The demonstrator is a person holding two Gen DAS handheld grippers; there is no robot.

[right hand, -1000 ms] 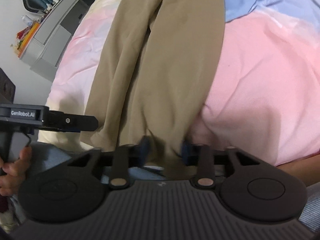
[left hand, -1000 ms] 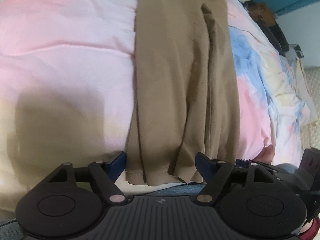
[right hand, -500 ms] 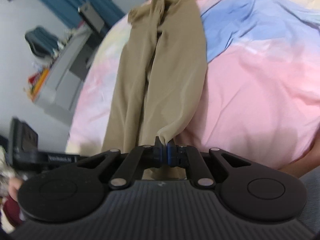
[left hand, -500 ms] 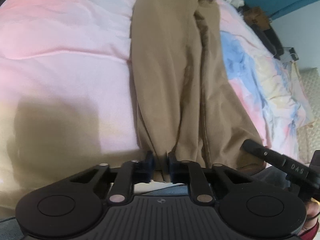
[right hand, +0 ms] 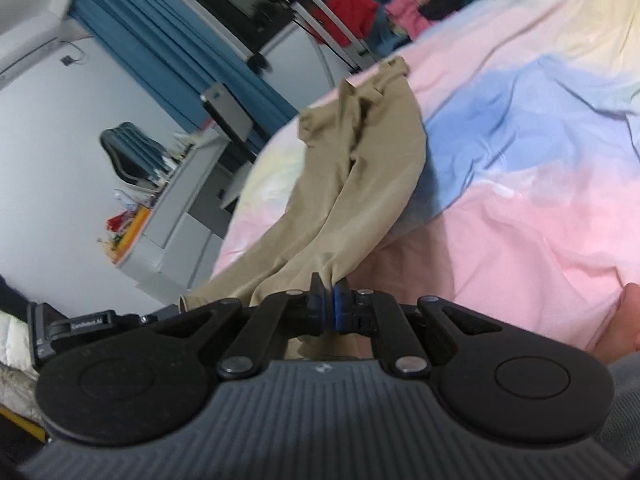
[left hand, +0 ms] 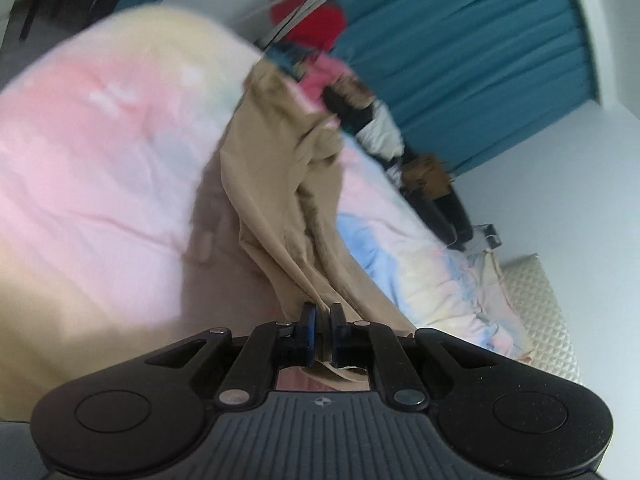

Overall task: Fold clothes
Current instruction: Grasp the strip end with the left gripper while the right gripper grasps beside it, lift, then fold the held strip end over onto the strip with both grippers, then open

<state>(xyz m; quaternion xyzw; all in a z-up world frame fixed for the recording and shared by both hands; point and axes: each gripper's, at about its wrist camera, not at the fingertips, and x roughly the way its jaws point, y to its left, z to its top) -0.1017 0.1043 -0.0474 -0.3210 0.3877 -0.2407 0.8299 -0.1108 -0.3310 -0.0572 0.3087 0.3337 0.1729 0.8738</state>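
Tan trousers (left hand: 296, 184) stretch away from both claws across a pastel pink, blue and yellow duvet (left hand: 100, 168), their near hem raised off it and the far waistband end resting near the bed's far edge. Left gripper (left hand: 323, 314) is clamped tight on one hem corner, cloth bunched between its blue pads; right gripper (right hand: 327, 294) pinches the other corner likewise. Beyond the trousers lie piled clothes (left hand: 352, 100), with teal curtains (left hand: 460, 60) behind.

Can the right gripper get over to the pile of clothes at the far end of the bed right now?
Probably not: the right gripper is shut on the tan trousers.
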